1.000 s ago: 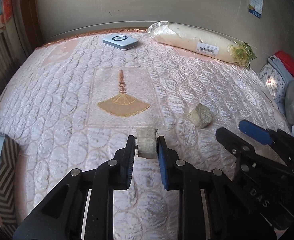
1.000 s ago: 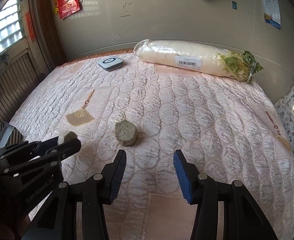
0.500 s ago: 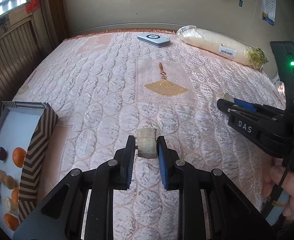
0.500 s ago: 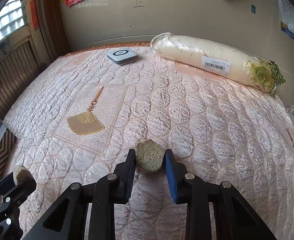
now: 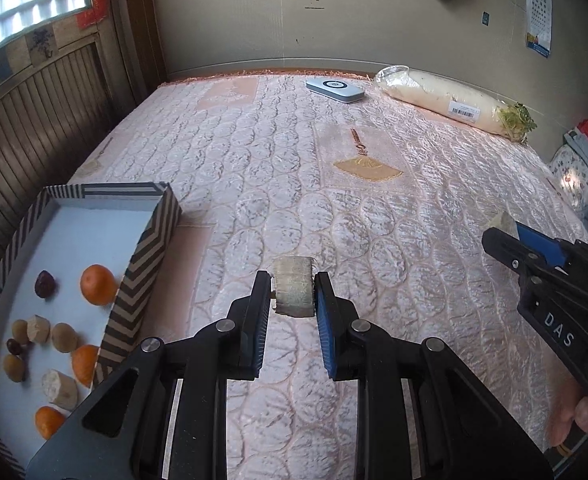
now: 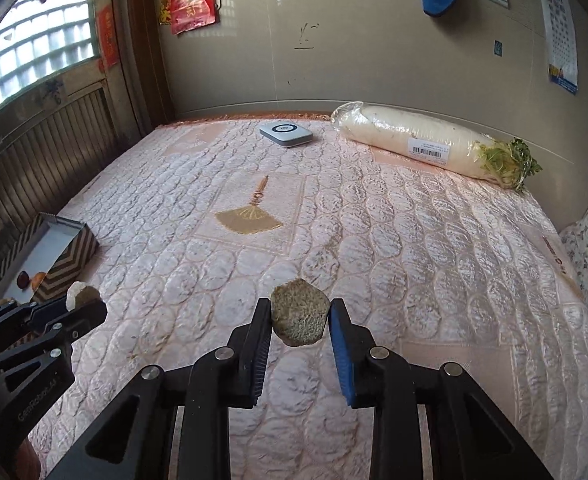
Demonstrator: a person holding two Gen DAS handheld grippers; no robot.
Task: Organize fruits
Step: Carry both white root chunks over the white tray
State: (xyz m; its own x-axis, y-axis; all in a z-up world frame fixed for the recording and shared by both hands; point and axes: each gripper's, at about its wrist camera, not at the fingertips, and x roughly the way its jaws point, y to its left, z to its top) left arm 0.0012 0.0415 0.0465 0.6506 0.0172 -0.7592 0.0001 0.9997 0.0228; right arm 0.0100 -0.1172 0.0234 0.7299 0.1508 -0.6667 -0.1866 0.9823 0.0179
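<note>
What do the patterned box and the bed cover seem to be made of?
Patterned box: probably cardboard, matte printed chevron stripes outside, thin straight walls, plain pale lining. Bed cover: looks like quilted satin-type fabric, glossy pink with stitched oval puffs and an embroidered gold fan.

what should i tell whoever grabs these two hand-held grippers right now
Left hand-held gripper: shut on a pale cut chunk, carried above the quilt.
Right hand-held gripper: jaws have just closed on a rough brownish chunk, also off the quilt.
Striped tray sits at the left edge and already holds oranges, dark dates and pale chunks.
Left to do: put both chunks in the tray. No other loose pieces show on the quilt; the wrapped radish and the white device lie by the far wall.
</note>
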